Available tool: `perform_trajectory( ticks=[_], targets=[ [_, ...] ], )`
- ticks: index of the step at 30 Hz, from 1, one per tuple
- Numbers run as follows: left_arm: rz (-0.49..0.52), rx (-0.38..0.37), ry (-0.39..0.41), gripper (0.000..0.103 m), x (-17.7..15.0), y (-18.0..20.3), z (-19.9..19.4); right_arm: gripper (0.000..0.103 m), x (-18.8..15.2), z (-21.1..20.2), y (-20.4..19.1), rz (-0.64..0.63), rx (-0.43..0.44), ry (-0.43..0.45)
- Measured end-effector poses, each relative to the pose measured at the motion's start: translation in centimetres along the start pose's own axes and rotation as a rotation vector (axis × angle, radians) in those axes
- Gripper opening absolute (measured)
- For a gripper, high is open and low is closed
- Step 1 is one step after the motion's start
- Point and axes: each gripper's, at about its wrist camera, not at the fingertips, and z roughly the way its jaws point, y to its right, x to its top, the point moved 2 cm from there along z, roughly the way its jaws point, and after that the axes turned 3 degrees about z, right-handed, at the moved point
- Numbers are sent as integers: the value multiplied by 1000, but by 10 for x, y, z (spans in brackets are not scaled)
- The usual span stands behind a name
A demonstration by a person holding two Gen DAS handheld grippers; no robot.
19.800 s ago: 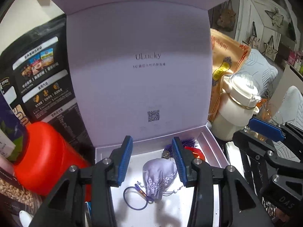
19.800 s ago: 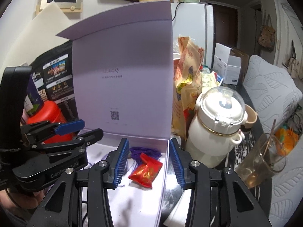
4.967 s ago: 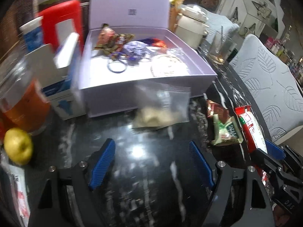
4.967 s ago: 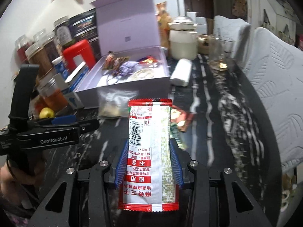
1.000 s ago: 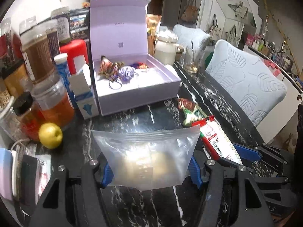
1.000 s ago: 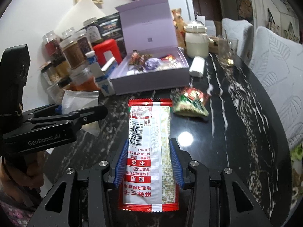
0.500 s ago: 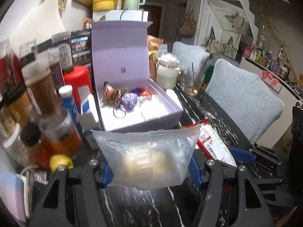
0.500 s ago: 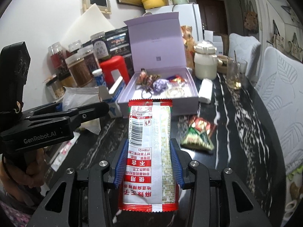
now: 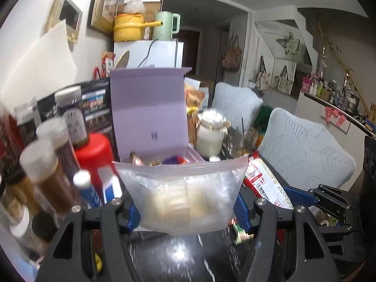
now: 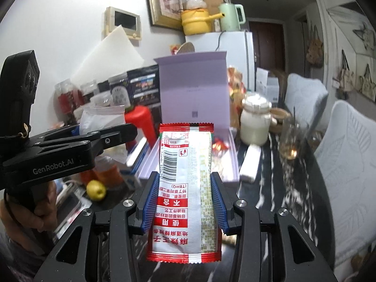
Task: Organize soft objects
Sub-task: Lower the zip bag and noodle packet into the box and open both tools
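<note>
My left gripper [image 9: 186, 205] is shut on a clear zip bag [image 9: 185, 192] with pale contents and holds it up above the black marble table [image 9: 188, 258]. My right gripper [image 10: 185, 202] is shut on a red and white snack packet [image 10: 185, 192], also held up. Ahead stands the open lilac box [image 9: 150, 110] with its lid upright; small pouches [image 9: 175, 159] show inside it. In the right wrist view the box [image 10: 192, 84] is ahead and the left gripper [image 10: 105, 136] with the bag [image 10: 98, 117] is at the left. The packet also shows in the left wrist view [image 9: 265, 183].
Jars [image 9: 47, 164], a red canister [image 9: 94, 150] and a blue and white carton [image 9: 108, 183] crowd the left. A cream pot [image 10: 255, 119], a glass [image 10: 291, 141] and a white roll [image 10: 251, 162] stand right of the box. A yellow fruit [image 10: 95, 189] lies at the left. Padded chairs [image 9: 305, 155] line the right edge.
Both grippers have risen and tilted up with their loads over the last second. The box and jars now sit lower and closer in view. The grips are unchanged.
</note>
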Motion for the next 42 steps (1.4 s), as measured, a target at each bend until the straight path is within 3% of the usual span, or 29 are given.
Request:
perform_trajectory(
  ticks=[5, 14, 26, 34, 42],
  targets=[
    [-19, -7, 39, 63, 27, -9, 19, 43, 30, 11, 7, -12, 26, 35],
    [19, 45, 72, 63, 66, -19, 55, 43, 79, 35, 20, -58, 14, 97],
    [50, 69, 67, 63, 96, -29, 111, 43, 116, 84, 48, -56, -11, 120],
    [31, 100, 7, 63, 93, -40, 158, 43, 129, 121, 59, -73, -19, 112],
    [7, 141, -72, 63, 76, -52, 193, 43, 121, 163, 69, -68, -8, 38]
  ],
)
